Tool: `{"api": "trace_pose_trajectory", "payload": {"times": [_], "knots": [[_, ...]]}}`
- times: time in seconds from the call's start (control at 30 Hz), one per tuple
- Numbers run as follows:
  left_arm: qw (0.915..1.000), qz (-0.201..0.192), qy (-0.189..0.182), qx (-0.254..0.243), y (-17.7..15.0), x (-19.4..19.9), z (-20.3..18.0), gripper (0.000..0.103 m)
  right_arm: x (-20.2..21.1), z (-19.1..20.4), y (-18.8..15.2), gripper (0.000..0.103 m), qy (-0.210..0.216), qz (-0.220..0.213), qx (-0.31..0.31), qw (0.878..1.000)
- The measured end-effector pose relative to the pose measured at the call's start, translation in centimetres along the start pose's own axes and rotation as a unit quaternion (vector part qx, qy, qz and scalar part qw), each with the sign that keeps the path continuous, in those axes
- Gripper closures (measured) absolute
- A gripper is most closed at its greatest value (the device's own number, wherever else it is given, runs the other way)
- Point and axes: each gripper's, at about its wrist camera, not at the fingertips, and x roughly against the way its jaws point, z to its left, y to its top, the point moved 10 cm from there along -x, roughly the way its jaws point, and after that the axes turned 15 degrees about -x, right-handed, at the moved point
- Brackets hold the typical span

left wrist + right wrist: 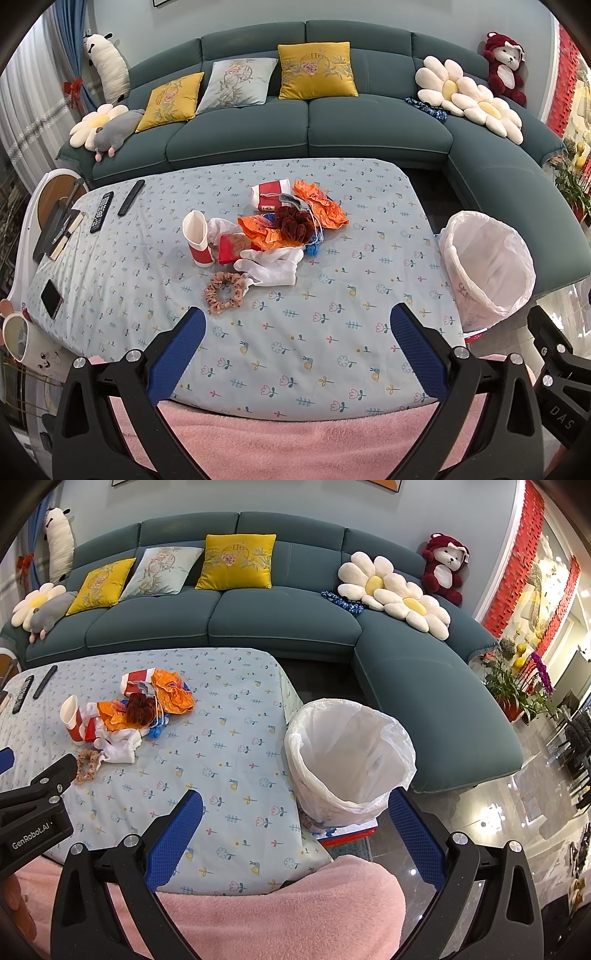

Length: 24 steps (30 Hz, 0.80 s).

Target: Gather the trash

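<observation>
A heap of trash lies mid-table: crumpled orange wrappers, an upright red-and-white paper cup, a second cup on its side, a red packet, white crumpled cloth, a brown scrunchie and a dark red one. A bin with a white liner stands off the table's right edge. My left gripper hangs open above the table's near part, short of the heap. My right gripper is open near the bin's rim.
Two remotes, a phone and books lie at the table's left side; a mug sits off its left corner. A teal sofa with cushions and plush toys curves behind. Pink fabric covers the near foreground.
</observation>
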Motion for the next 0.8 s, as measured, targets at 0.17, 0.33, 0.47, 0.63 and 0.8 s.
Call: {"api": "trace_pose_trajectory", "payload": {"times": [0.17,0.33,0.47,0.63,0.8], "knots": [[1.0000,0.000,0.000,0.000,0.00,0.00,0.00,0.007,0.01,0.04,-0.03,0.007,0.000,-0.001,0.001,1.000],[1.0000,-0.001,0.000,0.001,0.01,0.01,0.00,0.007,0.08,0.02,0.00,0.007,0.000,-0.002,0.000,1.000],[1.0000,-0.001,-0.001,0.001,0.01,0.01,-0.01,0.007,0.01,0.05,-0.02,0.007,0.000,-0.002,0.001,1.000],[1.0000,-0.002,-0.001,0.001,0.02,0.01,-0.01,0.007,0.11,0.05,0.01,0.007,0.000,-0.003,0.001,1.000],[1.0000,-0.002,-0.001,0.002,0.02,0.01,-0.01,0.007,0.17,0.11,0.13,0.007,0.000,-0.002,0.001,1.000]]}}
